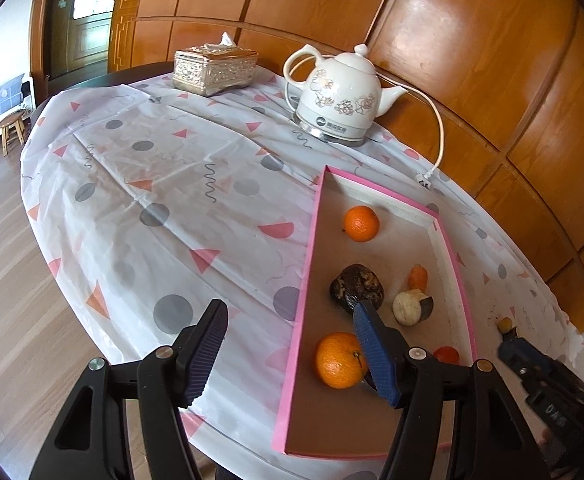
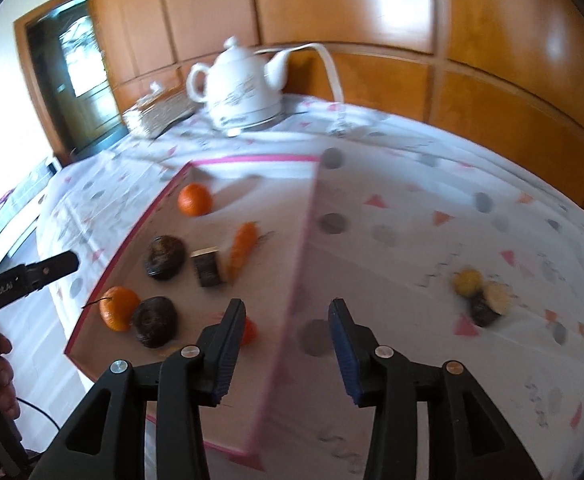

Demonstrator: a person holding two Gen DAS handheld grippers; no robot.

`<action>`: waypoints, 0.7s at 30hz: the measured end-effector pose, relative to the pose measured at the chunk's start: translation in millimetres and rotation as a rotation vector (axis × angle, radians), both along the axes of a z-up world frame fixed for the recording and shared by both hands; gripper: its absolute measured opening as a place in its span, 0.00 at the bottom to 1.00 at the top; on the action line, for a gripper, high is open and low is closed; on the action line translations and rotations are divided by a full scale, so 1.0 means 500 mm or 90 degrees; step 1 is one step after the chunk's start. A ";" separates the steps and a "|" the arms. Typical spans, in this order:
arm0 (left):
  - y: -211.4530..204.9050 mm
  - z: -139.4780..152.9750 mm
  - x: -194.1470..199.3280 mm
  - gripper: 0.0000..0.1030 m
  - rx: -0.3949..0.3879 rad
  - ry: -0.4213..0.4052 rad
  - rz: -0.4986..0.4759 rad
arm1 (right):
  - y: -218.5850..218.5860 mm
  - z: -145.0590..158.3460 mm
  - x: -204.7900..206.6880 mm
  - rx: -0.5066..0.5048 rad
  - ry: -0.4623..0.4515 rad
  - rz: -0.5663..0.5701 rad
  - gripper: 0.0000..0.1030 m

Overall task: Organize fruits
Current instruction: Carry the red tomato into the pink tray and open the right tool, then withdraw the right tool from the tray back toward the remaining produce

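A shallow pink-rimmed cardboard tray (image 1: 448,256) lies on the round tabletop under a white cloth patterned with grey dots and pink triangles (image 1: 163,184). In the tray sit two round oranges, one at the far end (image 1: 361,223) and one at the near end (image 1: 338,360), along with dark brown wrinkled lumps (image 1: 356,286), a small orange carrot-shaped piece (image 1: 418,277), a cut pale-faced piece with dark skin (image 1: 412,307) and a small red fruit (image 1: 446,354). The left gripper (image 1: 292,354) hovers over the tray's near left edge, its jaws apart and empty. The right gripper (image 2: 287,350) hangs above the tray's right rim, jaws parted with nothing between them. Out on the cloth to the right lies a small cluster of yellowish and dark fruit pieces (image 2: 482,292). A white floral ceramic kettle (image 1: 342,96) and a silvery embossed tissue box (image 1: 213,66) stand at the far side.
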State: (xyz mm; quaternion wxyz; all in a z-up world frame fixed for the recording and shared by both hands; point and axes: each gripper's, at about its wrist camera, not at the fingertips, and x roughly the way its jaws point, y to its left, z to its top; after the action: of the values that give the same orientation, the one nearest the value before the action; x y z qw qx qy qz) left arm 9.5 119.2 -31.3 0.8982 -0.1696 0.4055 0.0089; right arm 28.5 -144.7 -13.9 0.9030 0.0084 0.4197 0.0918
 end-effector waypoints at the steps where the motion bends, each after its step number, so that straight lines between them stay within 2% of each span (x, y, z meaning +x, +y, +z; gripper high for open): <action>1: -0.002 0.001 -0.001 0.64 -0.001 -0.001 -0.003 | -0.015 0.002 -0.005 -0.001 -0.003 -0.015 0.43; 6: -0.012 0.008 -0.004 0.64 -0.005 -0.006 -0.014 | -0.086 -0.005 -0.025 -0.007 -0.001 -0.082 0.43; 14: -0.038 0.014 -0.004 0.64 0.013 -0.003 -0.038 | -0.229 -0.048 -0.069 -0.010 0.027 -0.219 0.43; 21: -0.068 0.022 -0.002 0.64 0.027 -0.006 -0.070 | -0.348 -0.066 -0.118 -0.022 0.029 -0.338 0.43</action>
State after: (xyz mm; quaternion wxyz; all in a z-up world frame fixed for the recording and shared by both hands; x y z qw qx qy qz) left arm 8.6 85.0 -20.5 0.9027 -0.1277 0.4096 -0.0329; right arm -30.4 -318.4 -46.8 0.8859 0.1048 0.4243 -0.1555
